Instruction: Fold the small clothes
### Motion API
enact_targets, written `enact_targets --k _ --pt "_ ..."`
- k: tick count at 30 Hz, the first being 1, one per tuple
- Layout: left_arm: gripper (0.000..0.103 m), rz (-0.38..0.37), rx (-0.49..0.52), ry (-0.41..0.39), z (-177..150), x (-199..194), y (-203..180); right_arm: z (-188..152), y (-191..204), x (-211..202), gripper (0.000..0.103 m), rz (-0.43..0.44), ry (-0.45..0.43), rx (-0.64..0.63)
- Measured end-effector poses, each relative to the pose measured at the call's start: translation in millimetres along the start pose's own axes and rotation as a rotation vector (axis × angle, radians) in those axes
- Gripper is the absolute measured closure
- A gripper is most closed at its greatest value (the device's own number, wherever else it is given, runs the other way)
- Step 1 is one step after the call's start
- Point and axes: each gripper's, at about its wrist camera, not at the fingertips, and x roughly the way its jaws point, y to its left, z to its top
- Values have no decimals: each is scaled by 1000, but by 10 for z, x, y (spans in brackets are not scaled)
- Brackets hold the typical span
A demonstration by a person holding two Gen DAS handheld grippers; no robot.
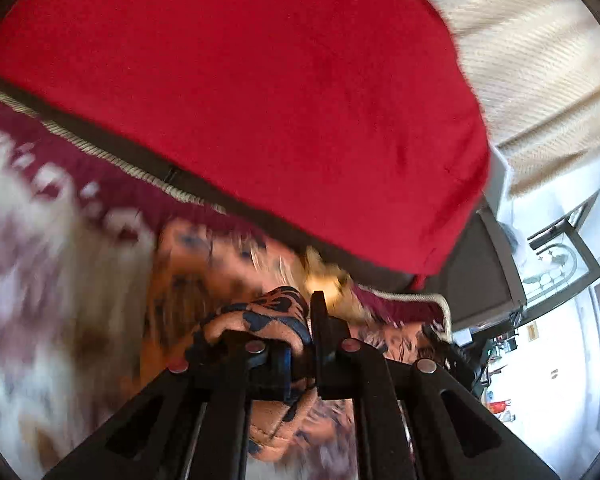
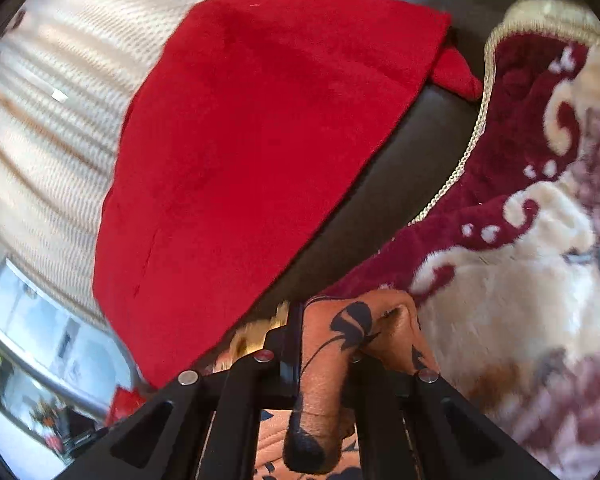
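An orange garment with a dark blue leaf print (image 1: 260, 320) is bunched between the black fingers of my left gripper (image 1: 306, 344), which is shut on it. More of the same cloth lies blurred on the blanket to the left and hangs below the fingers. In the right wrist view my right gripper (image 2: 312, 344) is shut on another part of the orange garment (image 2: 348, 328), which folds over its fingers and trails down between them. A large red cloth (image 1: 260, 80) (image 2: 228, 152) lies spread just beyond both grippers.
A plush maroon and cream blanket (image 1: 40, 240) (image 2: 520, 260) with a corded edge covers the surface under the grippers. A dark cushion (image 2: 380, 200) shows under the red cloth. A cream knitted cover (image 1: 532, 60) (image 2: 52, 120) lies behind it. Room and glass door sit far right.
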Motion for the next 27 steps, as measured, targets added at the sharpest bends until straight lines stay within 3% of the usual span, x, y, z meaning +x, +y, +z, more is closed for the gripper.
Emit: enact_targets --k 2,6,12,14,16,17,18,20,22,24,25,27 --pt "90 39 -94 23 292 392 279 91 -156 213 97 6 24 84" --pt "90 -28 -265 66 374 969 907 149 -595 573 97 -9 98 242" --pt "89 -257 -348 -61 229 755 1185 183 -757 516 96 92 72 264" --pt "81 -281 -362 -88 199 616 1176 192 -757 449 96 113 53 265" --pt "49 -268 -340 -171 153 368 1082 196 -691 360 96 118 44 236" --pt "40 -274 -327 -225 93 214 1036 187 -665 327 96 121 39 224" --pt "23 -254 -319 -297 62 32 998 188 -619 282 96 130 34 214" --pt "17 -152 -312 -430 -56 -314 914 197 -582 157 94 146 13 218" --pt "17 -90 -246 -400 -207 -480 761 177 -594 103 85 166 19 235" --pt "17 -12 -164 -333 -380 -492 561 155 -598 31 44 148 5 257" --pt "17 35 -108 -288 -496 -438 434 106 -635 -68 10 146 -49 291" --pt "17 66 -62 -224 -604 -348 315 42 -693 -182 6 185 -117 331"
